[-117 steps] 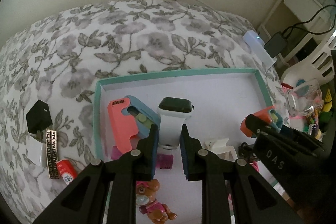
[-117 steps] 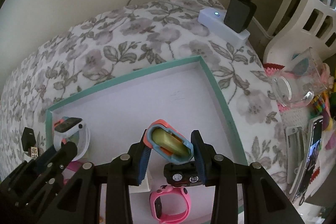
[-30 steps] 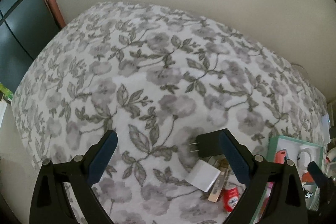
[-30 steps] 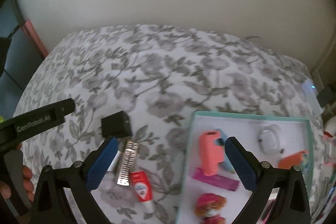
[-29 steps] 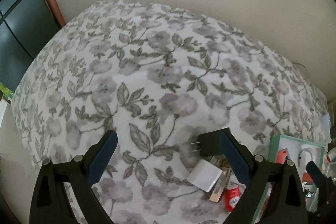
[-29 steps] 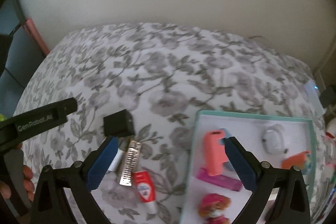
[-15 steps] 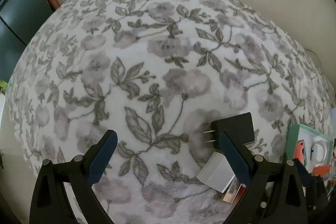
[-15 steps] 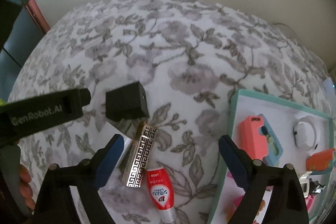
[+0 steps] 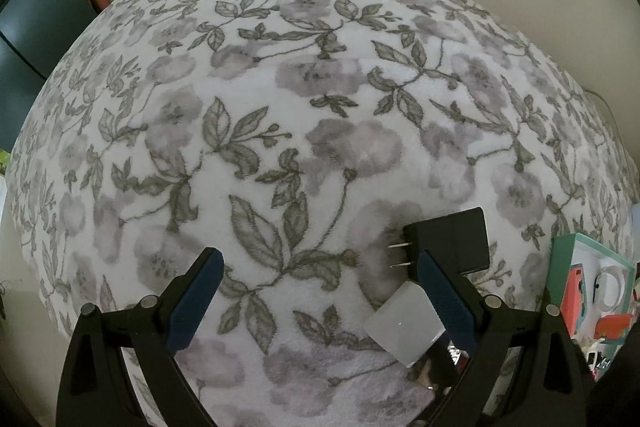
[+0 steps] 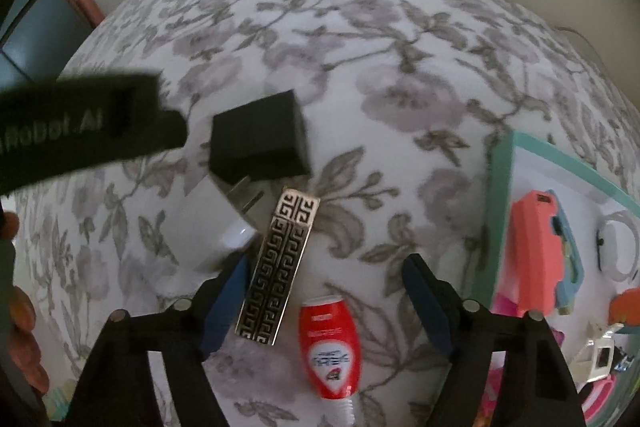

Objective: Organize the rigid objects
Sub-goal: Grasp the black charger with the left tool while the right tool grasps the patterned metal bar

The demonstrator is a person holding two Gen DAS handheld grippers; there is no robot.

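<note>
Patterned bar (image 10: 278, 267) lies between wide-spread right tool (image 10: 324, 267); left tool (image 9: 316, 259) gapes too.

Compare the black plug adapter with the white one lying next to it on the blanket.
The boxy black plug adapter is dark and matte; the white plug adapter is pale and glossy. The black one's two metal prongs show in the left wrist view; the white one's prongs are not visible there. Both are boxy and rest ungripped on the floral blanket.

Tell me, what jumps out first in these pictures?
A small pile on the grey floral blanket: a black plug-in charger, a gold-and-black patterned bar and a red squeeze tube. The right gripper hovers open over them; a teal-rimmed tray of colourful items sits at right.
</note>
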